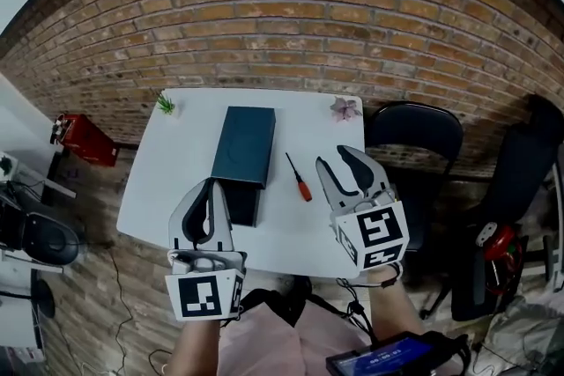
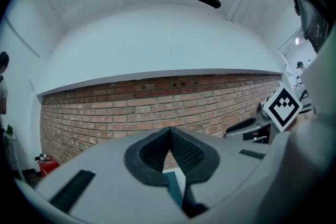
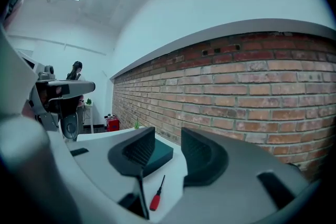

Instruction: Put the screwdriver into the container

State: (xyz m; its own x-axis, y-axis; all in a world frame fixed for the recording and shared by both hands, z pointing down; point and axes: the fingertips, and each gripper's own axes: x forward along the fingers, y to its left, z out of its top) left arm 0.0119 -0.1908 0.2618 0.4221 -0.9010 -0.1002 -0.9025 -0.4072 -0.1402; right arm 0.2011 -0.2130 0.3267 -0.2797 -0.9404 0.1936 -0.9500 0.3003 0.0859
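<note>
A screwdriver (image 1: 300, 179) with a red handle and black shaft lies on the white table (image 1: 176, 163), just right of the dark teal container (image 1: 244, 147). My right gripper (image 1: 335, 158) hovers open and empty over the table's right side, its tips slightly right of the screwdriver. In the right gripper view the screwdriver (image 3: 156, 195) shows low between the jaws of the right gripper (image 3: 168, 147), with the container (image 3: 159, 156) beyond. My left gripper (image 1: 210, 184) is shut on nothing at the container's near left corner. The left gripper (image 2: 169, 132) points up at the brick wall.
A small green plant (image 1: 165, 104) and a pink flower (image 1: 345, 108) stand at the table's far corners. A black chair (image 1: 414, 132) is close on the right, a red object (image 1: 84, 139) on the floor at left. A brick wall (image 1: 291, 22) stands behind.
</note>
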